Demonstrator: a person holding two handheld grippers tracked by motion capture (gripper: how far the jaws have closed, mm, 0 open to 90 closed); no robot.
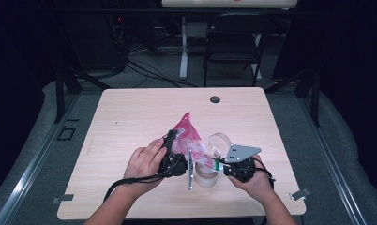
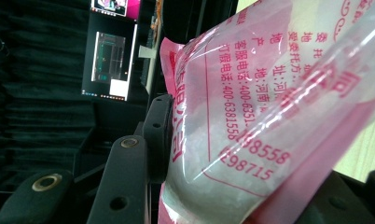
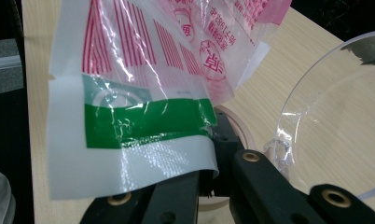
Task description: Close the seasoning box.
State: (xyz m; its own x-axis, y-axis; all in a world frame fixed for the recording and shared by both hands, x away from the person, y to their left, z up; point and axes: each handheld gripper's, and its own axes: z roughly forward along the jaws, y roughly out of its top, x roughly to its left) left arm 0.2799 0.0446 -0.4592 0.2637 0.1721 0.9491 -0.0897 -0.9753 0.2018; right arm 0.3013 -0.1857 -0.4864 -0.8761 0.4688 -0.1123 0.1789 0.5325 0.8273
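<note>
Low in the right gripper view, closest to the lens: two black jaws of the right gripper (image 3: 205,184) drawn almost together, pinching the white-and-green sealed edge of a crinkled pink-and-clear printed plastic bag (image 3: 143,88). Bag film fanning up and left from that pinch across the upper left of the frame. At the right edge, the curved rim of a clear round plastic lid (image 3: 325,130), hinged open; just behind the jaws, the pale rim of a round container (image 3: 237,122) on the light wooden table (image 3: 288,51).

In the left gripper view, the left gripper (image 2: 232,186) parted only as wide as the bag's thickness, one black jaw pressed to the left flank of the same bag (image 2: 251,116), the other dark jaw at lower right beneath it. Bag clamped between them, white grainy contents visible through the film in the lower centre.

From the high view, bag (image 1: 189,136) at centre of the table (image 1: 130,117), raised and tilted, pink tip toward the upper centre, lower end over the container (image 1: 205,177). Left gripper (image 1: 170,150) in a hand (image 1: 142,164) just left of the bag; right gripper (image 1: 219,164) in the other hand (image 1: 254,180) at lower right, clear lid (image 1: 219,140) just above it. Small dark grommet (image 1: 215,99) near the far edge of the table.
</note>
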